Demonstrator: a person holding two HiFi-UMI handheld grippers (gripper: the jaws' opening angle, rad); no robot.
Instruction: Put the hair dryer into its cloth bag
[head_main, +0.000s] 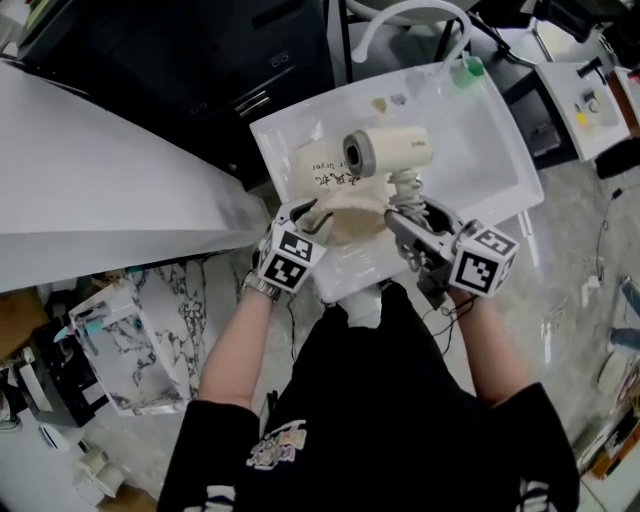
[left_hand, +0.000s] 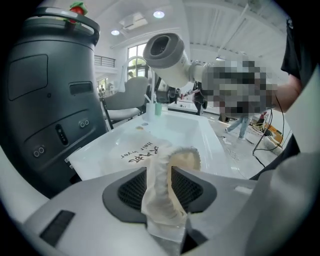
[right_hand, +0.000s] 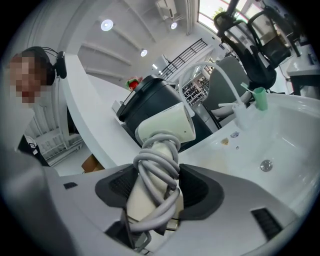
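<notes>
The cream hair dryer (head_main: 388, 150) hangs over the white sink (head_main: 500, 150), its grey nozzle pointing left. My right gripper (head_main: 408, 228) is shut on the hair dryer's handle (right_hand: 155, 192), which has the grey cord (right_hand: 159, 162) wound round it. The cream cloth bag (head_main: 335, 190) with black lettering lies on the sink's near part, its mouth open below the dryer. My left gripper (head_main: 303, 212) is shut on the bag's gathered rim (left_hand: 161, 192) and holds it up. In the left gripper view the hair dryer (left_hand: 167, 57) floats above the bag (left_hand: 185, 160).
A curved white faucet (head_main: 410, 15) and a green cup (head_main: 470, 68) stand at the sink's far end. A dark grey machine (left_hand: 50, 95) sits left of the sink. A white counter (head_main: 90, 170) runs along the left. Clutter covers the floor on both sides.
</notes>
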